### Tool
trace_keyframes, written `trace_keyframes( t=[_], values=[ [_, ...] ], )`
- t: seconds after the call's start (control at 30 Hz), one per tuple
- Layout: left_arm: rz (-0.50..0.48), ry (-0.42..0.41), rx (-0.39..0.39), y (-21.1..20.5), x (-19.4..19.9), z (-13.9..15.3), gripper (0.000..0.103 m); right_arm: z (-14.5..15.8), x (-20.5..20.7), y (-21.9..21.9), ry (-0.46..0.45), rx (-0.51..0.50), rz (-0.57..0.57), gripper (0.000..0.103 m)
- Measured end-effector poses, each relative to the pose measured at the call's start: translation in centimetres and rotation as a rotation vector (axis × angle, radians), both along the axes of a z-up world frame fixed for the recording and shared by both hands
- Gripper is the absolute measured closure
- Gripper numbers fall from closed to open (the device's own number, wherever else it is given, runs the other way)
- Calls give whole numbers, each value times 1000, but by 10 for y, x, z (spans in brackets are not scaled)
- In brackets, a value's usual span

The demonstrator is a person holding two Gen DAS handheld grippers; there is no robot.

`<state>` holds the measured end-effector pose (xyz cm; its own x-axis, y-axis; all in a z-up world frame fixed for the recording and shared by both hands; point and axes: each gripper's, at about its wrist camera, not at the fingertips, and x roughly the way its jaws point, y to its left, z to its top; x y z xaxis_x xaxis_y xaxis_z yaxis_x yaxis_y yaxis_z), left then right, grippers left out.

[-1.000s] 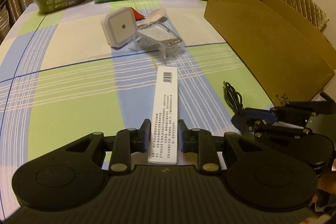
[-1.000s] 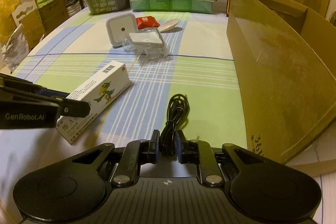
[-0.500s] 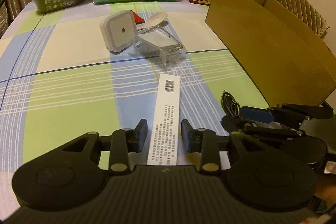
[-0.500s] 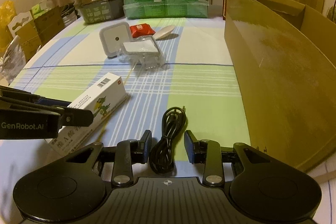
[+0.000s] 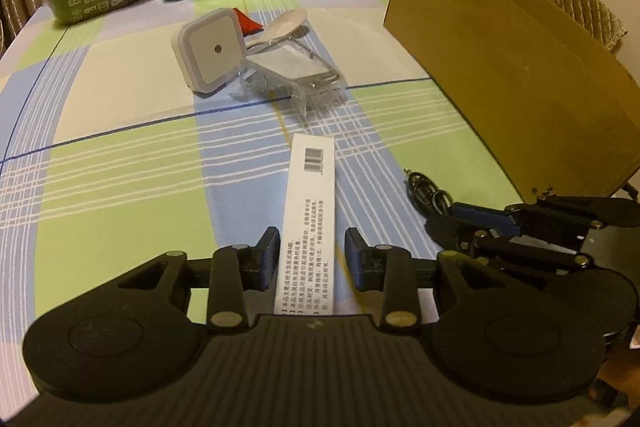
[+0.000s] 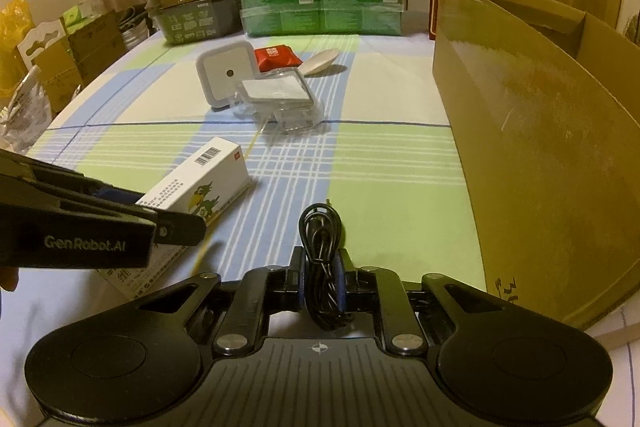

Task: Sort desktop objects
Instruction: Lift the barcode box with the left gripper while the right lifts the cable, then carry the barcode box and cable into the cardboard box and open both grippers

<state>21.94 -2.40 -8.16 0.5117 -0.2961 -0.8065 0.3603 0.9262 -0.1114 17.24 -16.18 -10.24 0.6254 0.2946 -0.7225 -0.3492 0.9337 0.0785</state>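
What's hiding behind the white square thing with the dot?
Behind the white square night light lies a red packet, partly covered by it. Beside that sits a pale spoon. Anything directly behind the light is hidden.

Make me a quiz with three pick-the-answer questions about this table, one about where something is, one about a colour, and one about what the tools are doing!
1. Where is the big brown cardboard box?
A. right side of the checked tablecloth
B. left side
C. under the table

2. What colour is the small crinkly packet behind the white square night light?
A. blue
B. red
C. yellow

3. What is the right tool doing?
A. hanging open over nothing
B. holding the long white medicine box
C. shut on the coiled black cable

Answers: 1 A, the box wall fills the right of both views. 2 B, the packet shows red in the right wrist view. 3 C, both pads press the cable, while the left tool stands open around the medicine box.
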Motion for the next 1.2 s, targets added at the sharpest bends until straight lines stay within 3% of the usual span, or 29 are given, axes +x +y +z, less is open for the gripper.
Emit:
trace_keyframes(
  t=[0.9, 1.2],
  values=[
    [29, -1, -7, 3, -11, 3, 82, 6, -8, 0, -14, -4, 18, 92],
    [32, -4, 3, 4, -19, 7, 82, 20, -20, -4, -28, 14, 21, 92]
  ],
)
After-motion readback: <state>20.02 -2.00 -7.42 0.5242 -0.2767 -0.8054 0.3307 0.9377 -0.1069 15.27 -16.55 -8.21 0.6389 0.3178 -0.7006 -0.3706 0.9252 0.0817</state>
